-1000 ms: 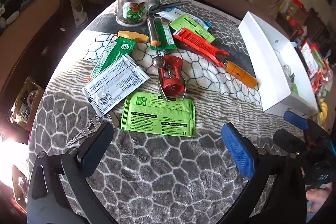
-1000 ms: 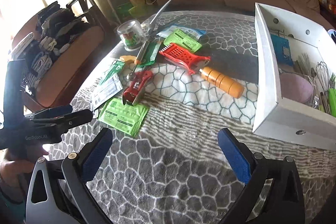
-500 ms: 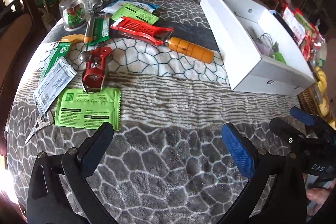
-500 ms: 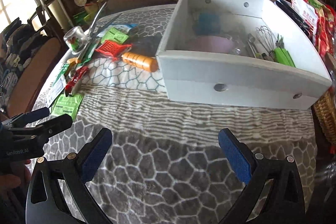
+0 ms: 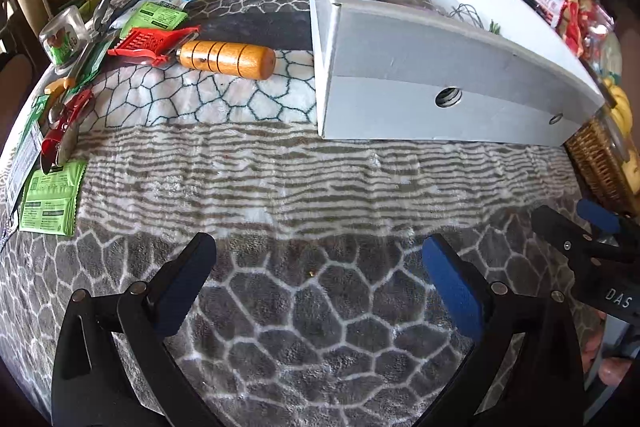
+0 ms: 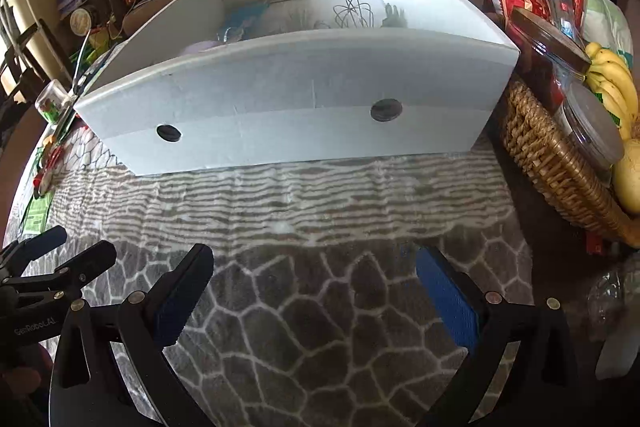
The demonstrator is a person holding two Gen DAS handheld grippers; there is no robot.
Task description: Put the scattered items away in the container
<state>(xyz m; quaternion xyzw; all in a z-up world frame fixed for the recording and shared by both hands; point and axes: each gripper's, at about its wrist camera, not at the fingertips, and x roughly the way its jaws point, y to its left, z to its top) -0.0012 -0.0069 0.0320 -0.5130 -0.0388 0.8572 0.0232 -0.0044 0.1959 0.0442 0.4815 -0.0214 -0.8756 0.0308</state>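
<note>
Left wrist: white holed container (image 5: 400, 67).

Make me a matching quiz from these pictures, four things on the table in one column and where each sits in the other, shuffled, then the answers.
Things:
1. whisk
2. bananas
3. wooden handle
4. green packet

Places:
A. in the wicker basket
B. on the cloth, just left of the white box
C. inside the white box
D. far left edge of the table

Pairs: 1-C, 2-A, 3-B, 4-D
</note>
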